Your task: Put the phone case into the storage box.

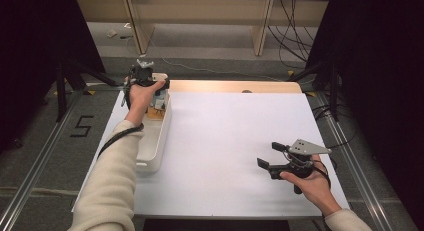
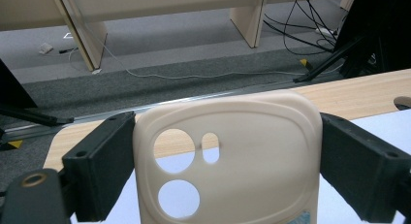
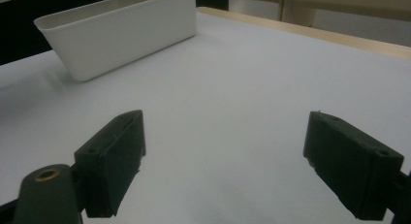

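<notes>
A cream phone case [image 2: 242, 156] with round camera cut-outs stands upright between the jaws of my left gripper [image 2: 225, 151], and both black pads press on its sides. In the high view my left gripper [image 1: 143, 73] is held over the far end of a white bin [image 1: 161, 136] at the table's left. My right gripper [image 1: 271, 155] hovers low over the white table top [image 1: 225, 131] at the near right. Its jaws stand wide apart with nothing between them, as the right gripper view [image 3: 223, 161] also shows.
The long white bin [image 3: 121, 37] holds a few small items at its far end [image 1: 158, 105]. A wooden strip [image 1: 235, 86] runs along the table's far edge. Beyond it lie grey floor, cables and wooden furniture legs. Dark stands flank both sides.
</notes>
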Tool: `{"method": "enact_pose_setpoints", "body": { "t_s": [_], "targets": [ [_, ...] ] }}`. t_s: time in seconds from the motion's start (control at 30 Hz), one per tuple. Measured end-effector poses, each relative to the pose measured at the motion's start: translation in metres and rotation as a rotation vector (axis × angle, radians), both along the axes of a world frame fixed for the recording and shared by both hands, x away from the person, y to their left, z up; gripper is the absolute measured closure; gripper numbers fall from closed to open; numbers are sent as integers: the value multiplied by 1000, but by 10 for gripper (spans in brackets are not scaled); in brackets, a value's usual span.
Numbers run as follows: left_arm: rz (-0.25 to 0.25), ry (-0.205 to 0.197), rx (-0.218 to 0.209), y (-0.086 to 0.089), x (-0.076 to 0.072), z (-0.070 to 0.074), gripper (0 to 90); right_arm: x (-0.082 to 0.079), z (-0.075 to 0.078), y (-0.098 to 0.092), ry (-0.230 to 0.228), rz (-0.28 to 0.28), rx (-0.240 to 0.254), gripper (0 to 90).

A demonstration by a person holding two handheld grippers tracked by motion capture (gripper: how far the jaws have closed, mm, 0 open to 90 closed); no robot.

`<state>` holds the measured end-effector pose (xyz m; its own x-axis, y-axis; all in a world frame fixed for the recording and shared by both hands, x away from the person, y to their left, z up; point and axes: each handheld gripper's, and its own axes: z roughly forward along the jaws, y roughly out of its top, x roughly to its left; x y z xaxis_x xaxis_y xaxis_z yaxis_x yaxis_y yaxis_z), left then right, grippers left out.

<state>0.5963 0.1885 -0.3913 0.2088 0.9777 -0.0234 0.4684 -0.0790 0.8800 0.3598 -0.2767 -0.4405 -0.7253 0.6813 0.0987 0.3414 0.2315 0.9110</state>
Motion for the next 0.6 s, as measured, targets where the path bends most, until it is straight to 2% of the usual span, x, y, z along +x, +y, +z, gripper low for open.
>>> {"method": "enact_pose_setpoints", "body": {
  "t_s": [0.6],
  "targets": [
    [0,15,-2,2,1,-6,106,0,0,0,1,0,-1,159]
  ]
}}
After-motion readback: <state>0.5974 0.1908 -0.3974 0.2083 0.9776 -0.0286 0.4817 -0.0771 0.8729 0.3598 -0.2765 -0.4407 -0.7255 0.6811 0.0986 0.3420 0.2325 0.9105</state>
